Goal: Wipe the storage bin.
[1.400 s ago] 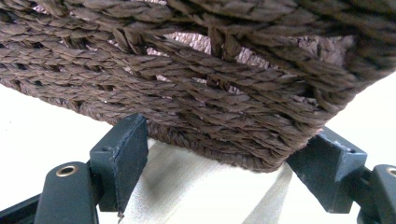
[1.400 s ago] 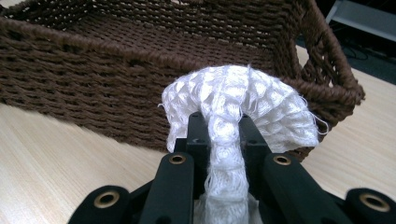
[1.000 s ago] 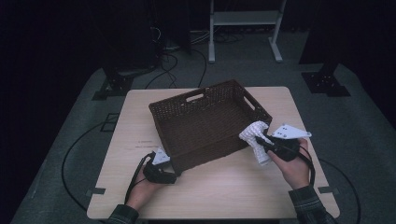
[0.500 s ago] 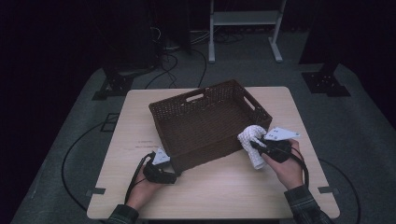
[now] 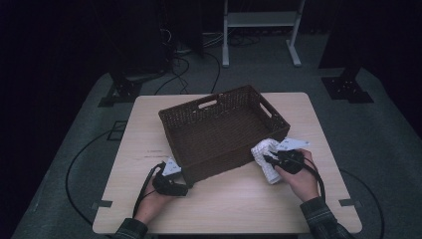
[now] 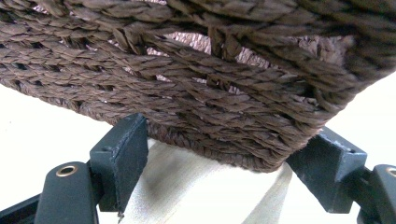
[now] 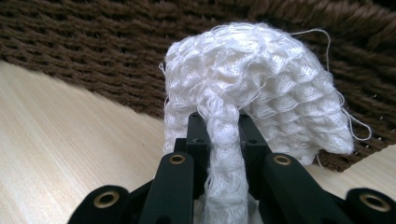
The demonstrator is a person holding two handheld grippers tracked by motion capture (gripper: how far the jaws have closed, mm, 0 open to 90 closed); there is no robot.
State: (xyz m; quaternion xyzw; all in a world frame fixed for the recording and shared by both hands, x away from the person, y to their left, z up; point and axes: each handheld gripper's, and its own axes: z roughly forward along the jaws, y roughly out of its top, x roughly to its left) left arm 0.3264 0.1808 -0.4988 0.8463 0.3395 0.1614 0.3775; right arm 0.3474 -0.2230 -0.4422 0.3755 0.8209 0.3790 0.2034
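So the thing being handled was a white knitted cloth (image 7: 261, 93), all waffly and loose, with threads straggling off the edges. It sat out on the counter (image 5: 239, 199) toward the near right corner, right up against the outside of the basket (image 5: 224, 132) at the basket's near right corner. The right gripper (image 7: 219, 126) had its jaws pressed together on a bunched-up fold of it, and the rest flopped over the tips in a soft heap.

My guess: that cloth weighed next to nothing and had zero stiffness, so it would droop and swing whichever way it got lifted. Not fragile, not slippery either, the bumpy weave probably gave the jaws plenty to bite. The catch was the loose loops and stray threads, which looked like they'd snag on the basket's rough weave if dragged along it. Pinching a gathered ridge near the middle, like it was, seemed the smart spot; grabbing a corner would likely leave a long tail hanging.

The left gripper (image 5: 171, 181) was at the basket's near left corner, jaws spread wide either side of that corner. In the left gripper view I couldn't tell if they were really pressing on the wicker or just bracketing it. The basket looked stiff and light, tipped up a little at that corner.
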